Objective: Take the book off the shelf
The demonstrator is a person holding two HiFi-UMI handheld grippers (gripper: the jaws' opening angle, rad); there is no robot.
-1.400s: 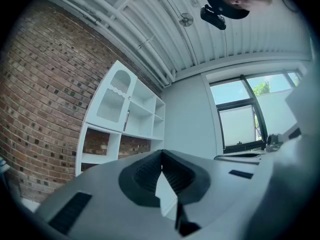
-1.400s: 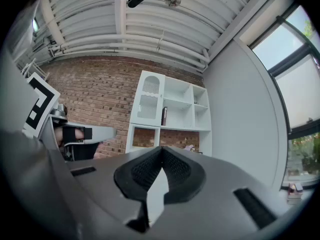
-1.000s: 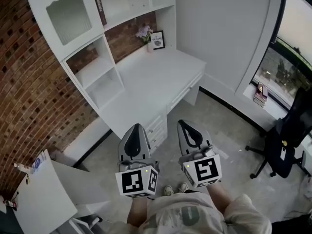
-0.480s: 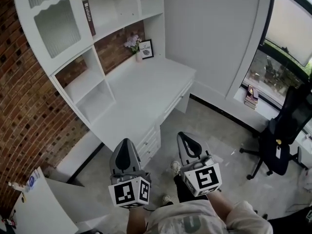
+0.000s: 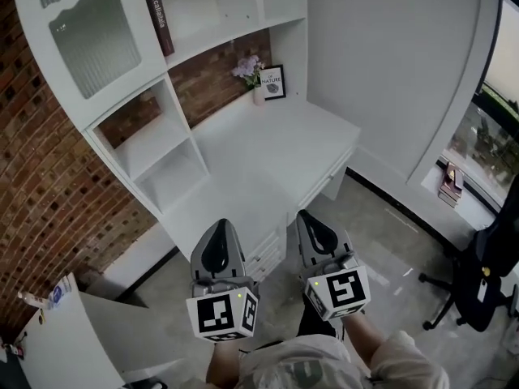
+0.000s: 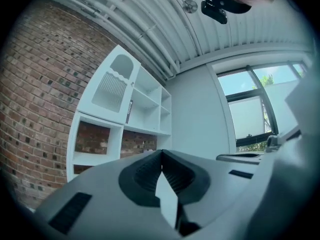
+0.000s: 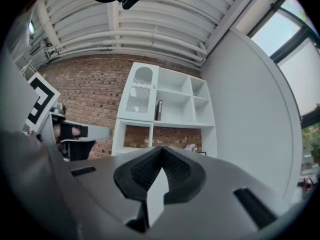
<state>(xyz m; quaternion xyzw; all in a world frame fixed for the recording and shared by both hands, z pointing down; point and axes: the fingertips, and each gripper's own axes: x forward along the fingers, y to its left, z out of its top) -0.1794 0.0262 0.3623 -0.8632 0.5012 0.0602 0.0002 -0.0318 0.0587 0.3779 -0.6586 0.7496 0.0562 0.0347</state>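
A dark brown book (image 5: pixel 159 21) stands upright against the left wall of an upper compartment of the white shelf unit (image 5: pixel 122 108); it shows too in the left gripper view (image 6: pixel 129 111) and the right gripper view (image 7: pixel 159 110). My left gripper (image 5: pixel 219 232) and right gripper (image 5: pixel 310 219) hang side by side at the desk's front edge, far below the book. Both have their jaws shut with nothing between them, tips meeting in each gripper view (image 6: pixel 161 153) (image 7: pixel 161 149).
A white desk (image 5: pixel 276 148) runs under the shelves, with a flower vase (image 5: pixel 253 75) and a small framed picture (image 5: pixel 272 81) at its back. Drawers (image 5: pixel 263 250) sit below. A brick wall (image 5: pixel 49 177) is on the left, a black office chair (image 5: pixel 486 274) on the right.
The view has swung right and closer to the desk; the shelf and book now sit further right in the picture. Both grippers stay shut and side by side, slightly raised toward the desk edge.
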